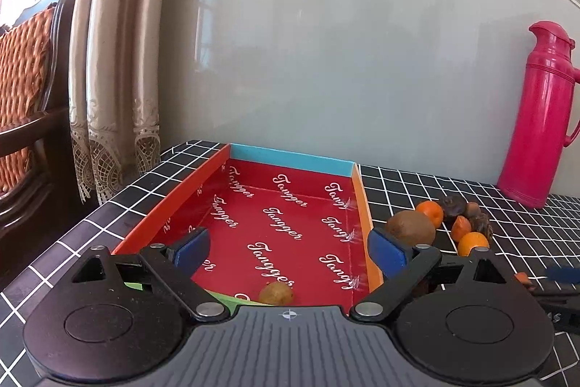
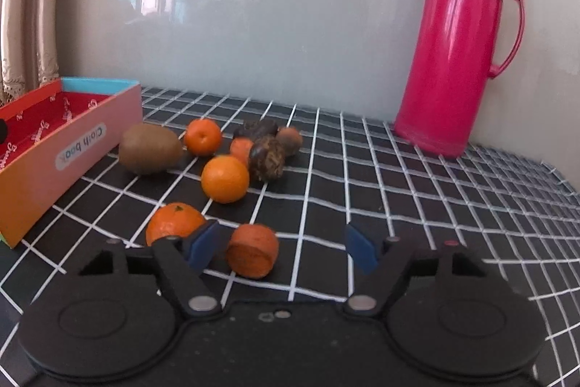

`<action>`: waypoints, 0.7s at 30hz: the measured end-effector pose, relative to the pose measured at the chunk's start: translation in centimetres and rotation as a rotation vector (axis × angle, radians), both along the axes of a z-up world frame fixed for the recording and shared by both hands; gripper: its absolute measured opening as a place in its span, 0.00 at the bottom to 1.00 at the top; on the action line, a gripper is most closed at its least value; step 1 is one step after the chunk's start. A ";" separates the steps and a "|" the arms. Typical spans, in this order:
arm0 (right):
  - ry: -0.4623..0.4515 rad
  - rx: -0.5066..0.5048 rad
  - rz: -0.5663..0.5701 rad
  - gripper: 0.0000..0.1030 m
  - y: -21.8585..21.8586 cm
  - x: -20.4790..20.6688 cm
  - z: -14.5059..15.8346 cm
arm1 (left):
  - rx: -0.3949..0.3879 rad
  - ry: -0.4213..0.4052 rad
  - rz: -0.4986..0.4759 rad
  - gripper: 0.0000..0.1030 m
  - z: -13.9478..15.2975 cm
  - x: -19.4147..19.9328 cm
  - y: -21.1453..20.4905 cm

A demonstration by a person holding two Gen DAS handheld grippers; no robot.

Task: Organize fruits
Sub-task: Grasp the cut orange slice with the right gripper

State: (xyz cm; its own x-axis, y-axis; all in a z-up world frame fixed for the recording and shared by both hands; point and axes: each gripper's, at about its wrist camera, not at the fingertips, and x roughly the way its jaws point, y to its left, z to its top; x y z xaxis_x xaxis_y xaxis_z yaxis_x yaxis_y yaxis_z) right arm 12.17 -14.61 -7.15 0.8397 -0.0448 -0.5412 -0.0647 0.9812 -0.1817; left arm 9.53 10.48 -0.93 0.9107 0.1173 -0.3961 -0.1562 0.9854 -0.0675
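Your left tongs gape over the red box holding one kiwi. Your right tongs stand apart around an orange piece on the checked worktop, near the pink flask.

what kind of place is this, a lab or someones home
Most likely a home, perhaps a dining or living room: a lace-trimmed curtain, a cushioned wooden chair, and a pink thermos jug on a table with a checked cloth.
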 end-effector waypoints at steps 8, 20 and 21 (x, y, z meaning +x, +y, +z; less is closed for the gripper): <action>0.026 -0.022 0.023 0.40 1.0 0.0 -0.4 | -0.008 -0.009 0.009 0.90 0.2 -0.2 0.5; -0.024 -0.016 0.015 0.29 2.6 -0.2 1.2 | -0.005 -0.014 0.019 0.90 0.4 -1.8 1.6; -0.030 -0.014 0.014 0.29 2.8 -0.2 1.3 | -0.002 -0.014 0.019 0.90 0.4 -2.0 1.8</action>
State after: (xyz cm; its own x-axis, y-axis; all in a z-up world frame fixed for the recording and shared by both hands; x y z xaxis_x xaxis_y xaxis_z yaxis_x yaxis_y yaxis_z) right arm 12.01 -11.80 -5.83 0.8561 -0.0406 -0.5152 -0.0727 0.9775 -0.1979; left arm 7.56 12.30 -0.51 0.9138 0.1338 -0.3836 -0.1738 0.9822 -0.0713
